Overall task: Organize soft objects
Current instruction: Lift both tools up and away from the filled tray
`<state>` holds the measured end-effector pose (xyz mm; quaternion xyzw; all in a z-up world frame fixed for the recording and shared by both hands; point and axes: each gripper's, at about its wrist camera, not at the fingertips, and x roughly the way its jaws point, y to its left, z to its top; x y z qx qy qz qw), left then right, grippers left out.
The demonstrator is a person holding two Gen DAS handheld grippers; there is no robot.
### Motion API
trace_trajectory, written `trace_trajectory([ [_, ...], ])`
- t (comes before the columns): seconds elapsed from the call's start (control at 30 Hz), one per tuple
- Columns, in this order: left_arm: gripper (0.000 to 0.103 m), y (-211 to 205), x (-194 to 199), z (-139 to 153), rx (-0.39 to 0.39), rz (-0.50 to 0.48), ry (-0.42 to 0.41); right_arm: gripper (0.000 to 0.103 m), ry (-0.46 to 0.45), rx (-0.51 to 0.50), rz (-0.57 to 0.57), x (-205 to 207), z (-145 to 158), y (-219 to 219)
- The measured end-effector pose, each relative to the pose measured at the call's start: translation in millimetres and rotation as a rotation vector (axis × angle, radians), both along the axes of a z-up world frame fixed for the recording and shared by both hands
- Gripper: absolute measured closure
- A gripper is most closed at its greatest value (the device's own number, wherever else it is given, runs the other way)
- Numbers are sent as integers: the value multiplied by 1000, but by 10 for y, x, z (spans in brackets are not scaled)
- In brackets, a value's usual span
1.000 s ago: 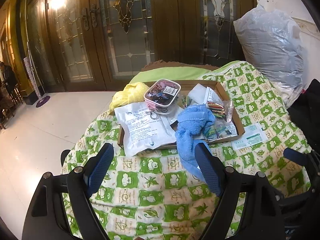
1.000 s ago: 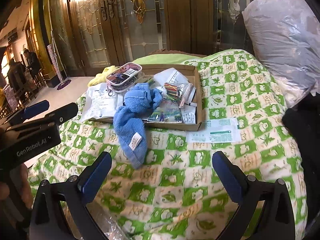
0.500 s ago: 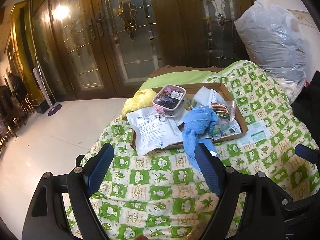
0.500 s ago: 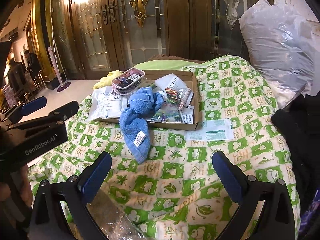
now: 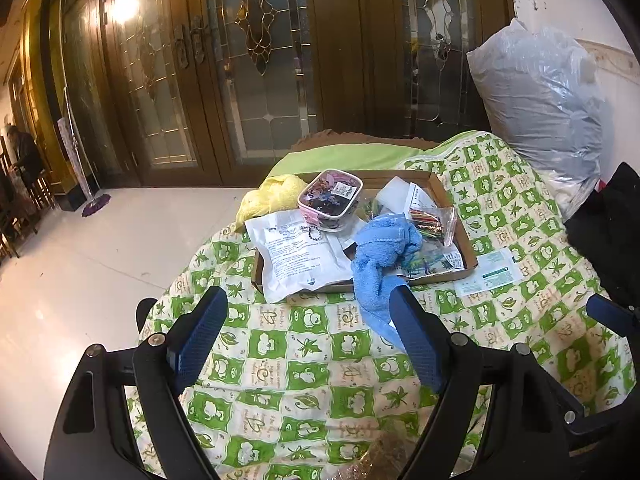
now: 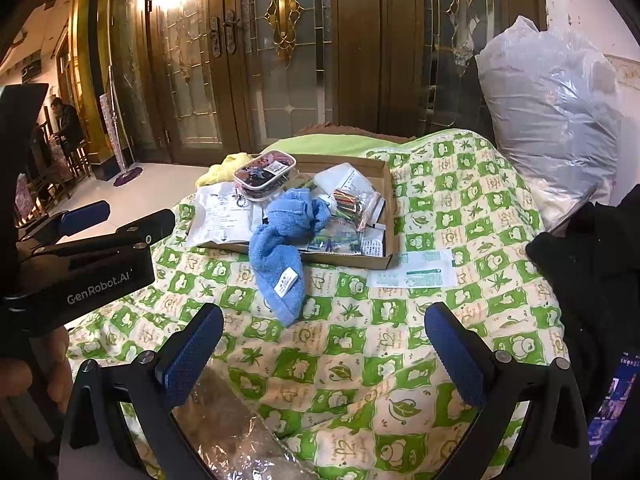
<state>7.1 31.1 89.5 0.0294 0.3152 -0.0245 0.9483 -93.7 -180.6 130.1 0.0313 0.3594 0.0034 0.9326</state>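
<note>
Your left gripper (image 5: 308, 332): jaws spread wide, holding nothing, hovering over the quilt (image 5: 320, 360). Your right gripper (image 6: 324, 344): jaws equally wide, empty, also above the quilt.

Blue towel (image 6: 280, 244): straight ahead of both grippers, its upper part bunched inside the cardboard tray (image 6: 390, 200), its lower end draped over the tray's near edge onto the quilt, white label facing up. From the left wrist view the towel's tail runs behind your right-hand finger.

Yellow cloth (image 5: 274, 198): beyond the tray's far left corner, touching it.

Other contents of the tray:
- white printed packet (image 5: 298, 258), overhanging the near left edge, just left of the towel;
- clear zip pouch with dark patterned items (image 5: 330, 200), at the back;
- clear bag of coloured strips (image 5: 432, 220), right of the towel;
- printed leaflets beneath.

Green-and-white paper slip (image 6: 414, 274): flat on the quilt, just right of the tray.

Crinkled clear plastic (image 6: 236, 436): directly under your right gripper.

Surroundings: green checked quilt over a mound; large plastic sack (image 5: 544, 112) far right; wooden doors with leaded glass (image 5: 260, 60) behind; pale tiled floor (image 5: 80, 280) to the left.
</note>
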Motion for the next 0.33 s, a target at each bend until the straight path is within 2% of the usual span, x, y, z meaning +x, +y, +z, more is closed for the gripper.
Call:
trace_trajectory([
  [0.2,20,37,-27,-6,-25,-2,-10,0,17,20,-5,-17,10,-13],
  [0.3,20,4,24,-105,0,-18,29,0,88,76,-6,29,-89,-38],
  [0.33,20,-5,50,-164,6,-22,53,0,140,107,-6,45,-189,-37],
])
